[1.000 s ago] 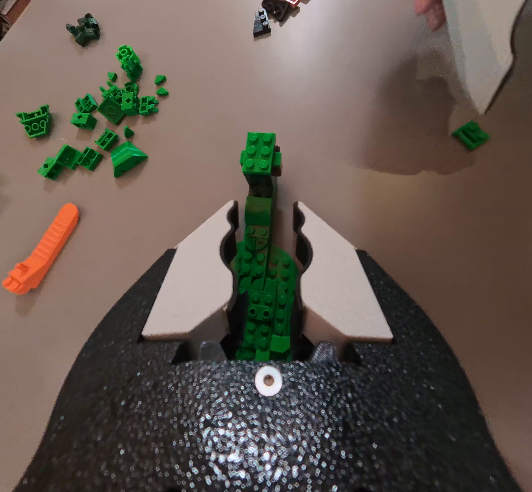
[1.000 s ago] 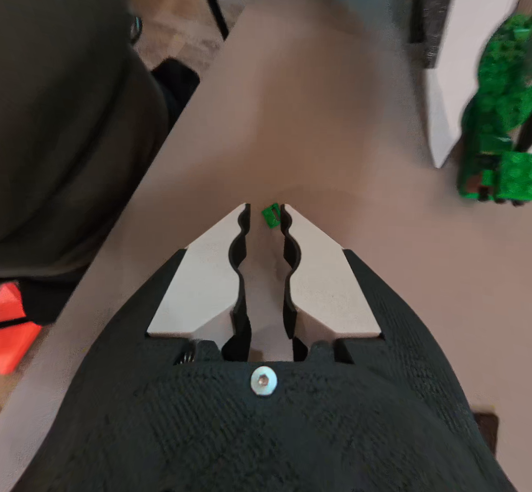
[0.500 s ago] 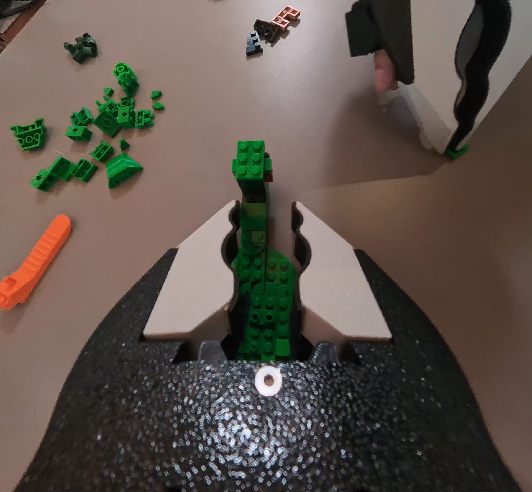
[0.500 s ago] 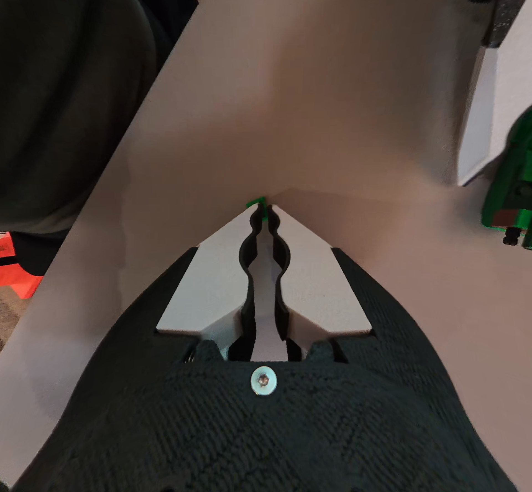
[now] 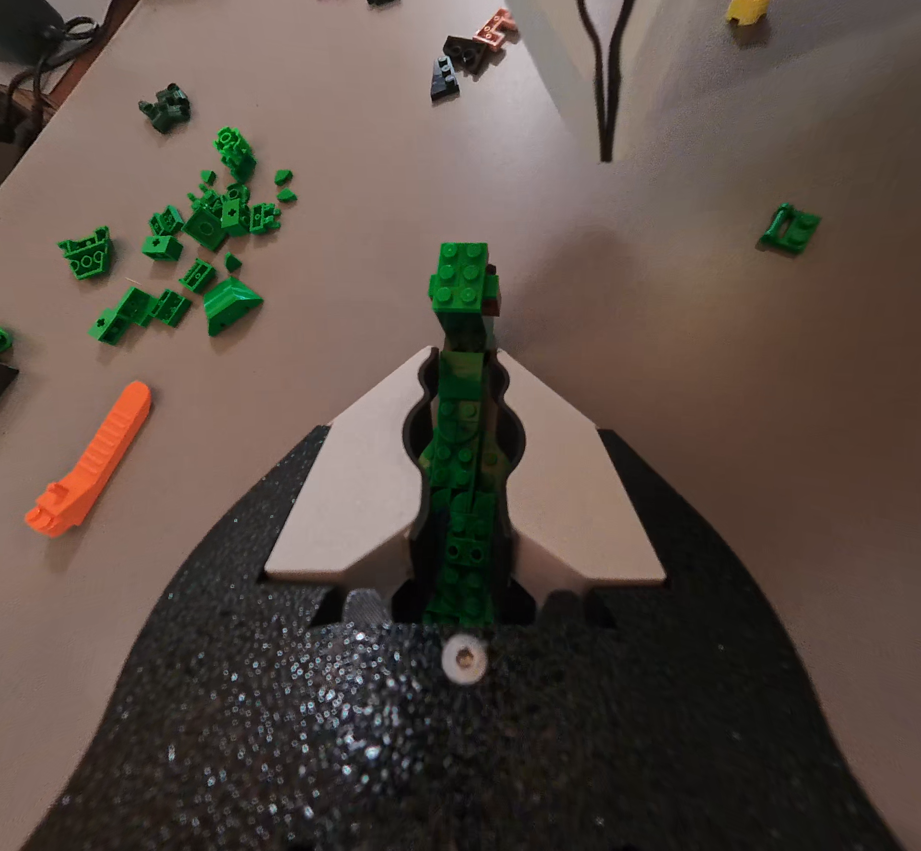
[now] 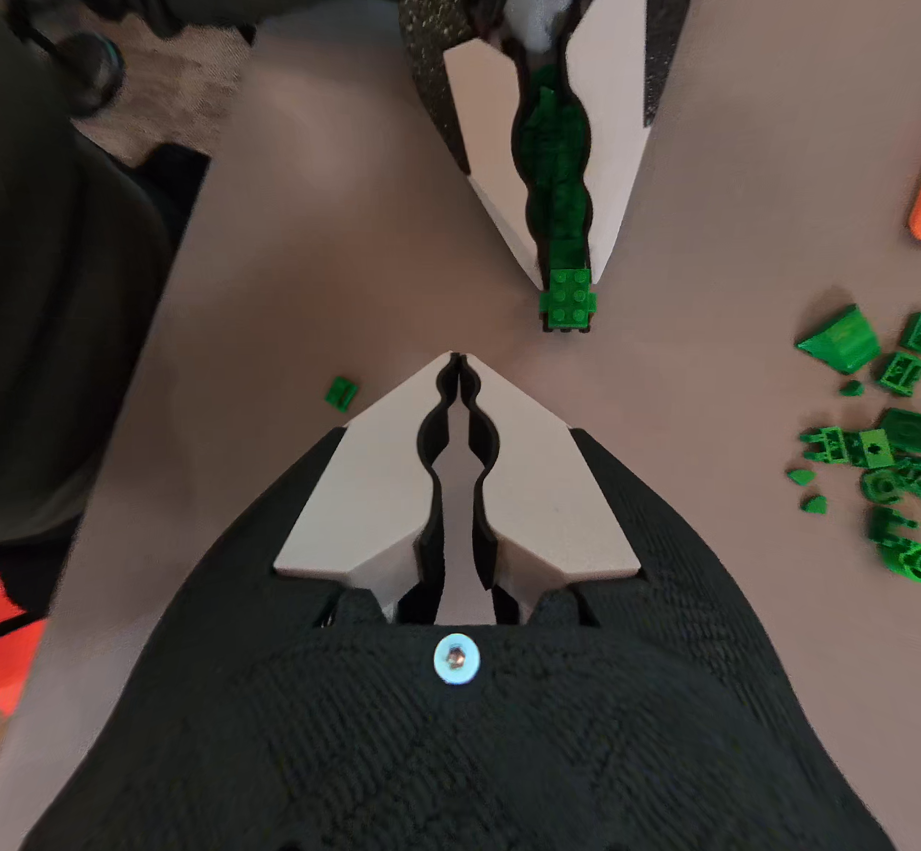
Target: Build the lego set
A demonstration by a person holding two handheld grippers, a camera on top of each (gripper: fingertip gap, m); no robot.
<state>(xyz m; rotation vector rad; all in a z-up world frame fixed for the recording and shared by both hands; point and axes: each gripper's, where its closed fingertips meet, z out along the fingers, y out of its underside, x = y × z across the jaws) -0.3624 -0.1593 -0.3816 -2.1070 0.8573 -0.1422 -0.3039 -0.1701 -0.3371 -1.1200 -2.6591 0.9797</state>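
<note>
Held mid-build over the beige counter (image 5: 648, 428): tall green brick-built lego model (image 5: 461, 428), clamped in left gripper (image 5: 463, 354). Right gripper (image 6: 457, 357) pinched together, empty, just beside small green clip plate (image 6: 341, 393). Loose green bricks (image 5: 199, 239) left of model, unattached.

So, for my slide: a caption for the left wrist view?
Left gripper holds the green lego build above loose green bricks.
</note>
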